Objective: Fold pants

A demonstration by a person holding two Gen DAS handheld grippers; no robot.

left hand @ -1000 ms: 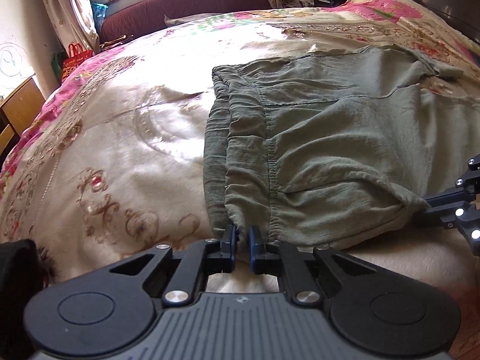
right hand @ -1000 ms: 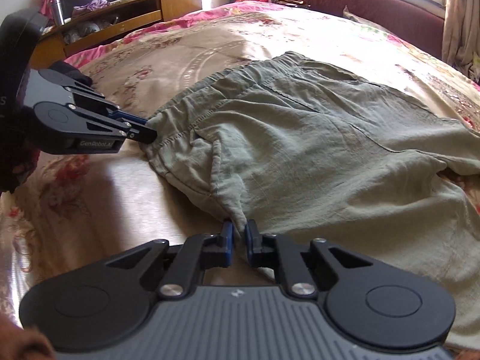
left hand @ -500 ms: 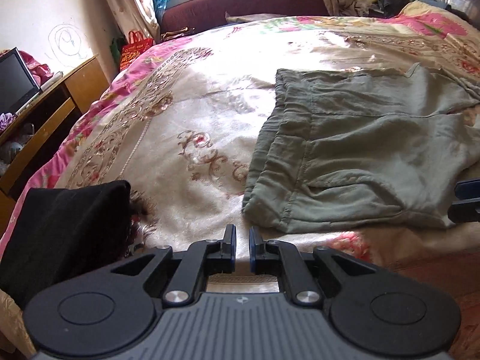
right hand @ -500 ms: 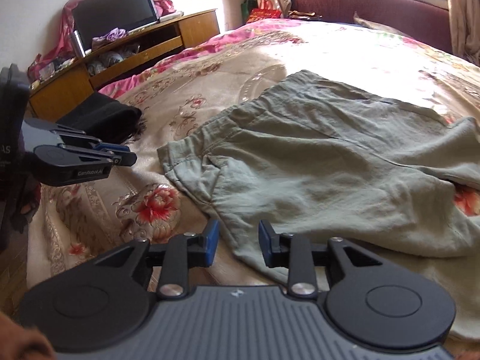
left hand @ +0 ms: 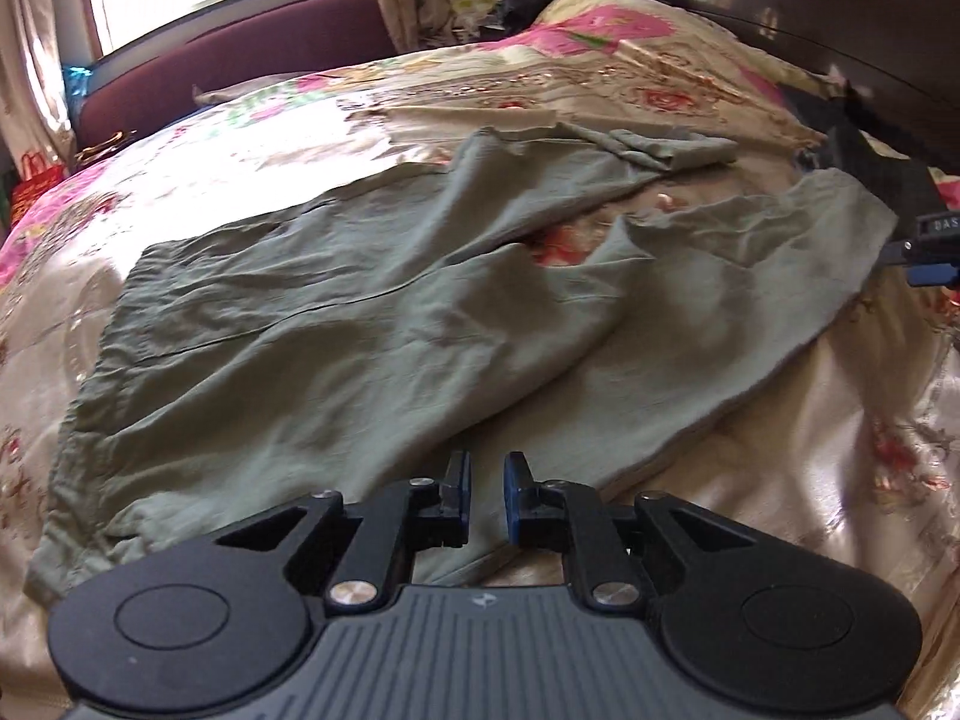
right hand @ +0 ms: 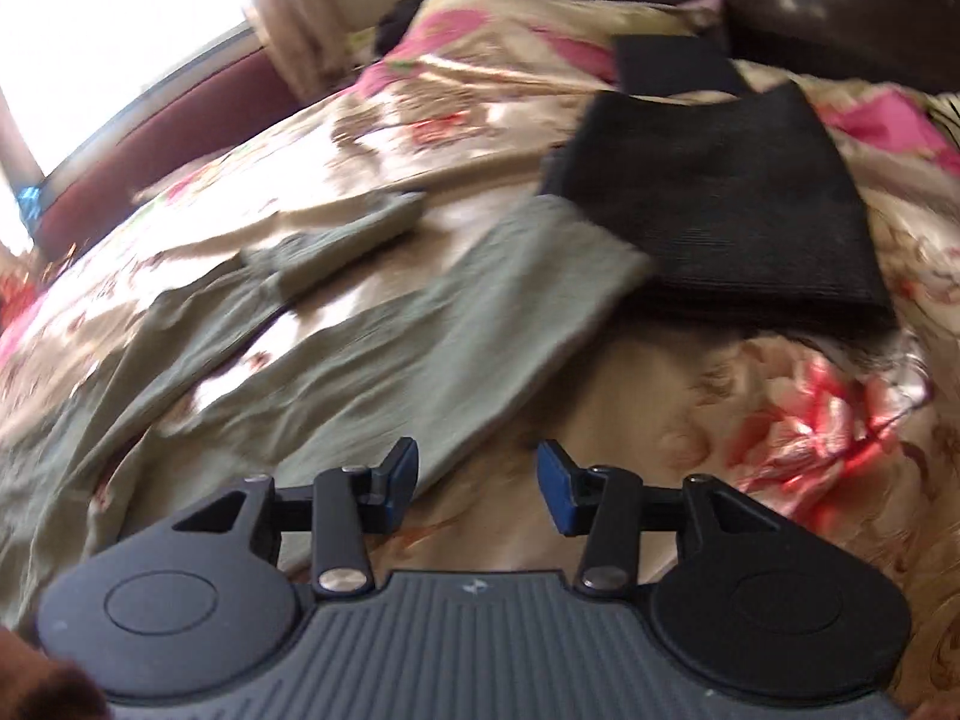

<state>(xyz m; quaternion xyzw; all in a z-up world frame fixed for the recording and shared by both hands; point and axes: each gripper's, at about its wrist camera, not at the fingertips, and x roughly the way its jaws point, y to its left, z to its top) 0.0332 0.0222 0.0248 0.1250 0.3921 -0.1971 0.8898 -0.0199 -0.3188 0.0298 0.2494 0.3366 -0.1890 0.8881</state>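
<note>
Both hand-held grippers are empty now. A second ago each pinched the waistband end of the pants; they have let go and swung along the bed toward the legs. The left hand-held gripper point(left hand: 483, 495) has opened a little, a narrow gap between its jaws and nothing in it, with the pants point(left hand: 336, 324) spread just ahead of its tips. The right hand-held gripper point(right hand: 476, 489) has just been opening and stands clearly apart, bare bedspread point(right hand: 750, 420) between the jaws and the near leg's hem point(right hand: 540, 276) ahead to its left. Beyond the hem lies a black folded cloth point(right hand: 732, 204). I judge the waist end is placed and the leg ends come next.
</note>
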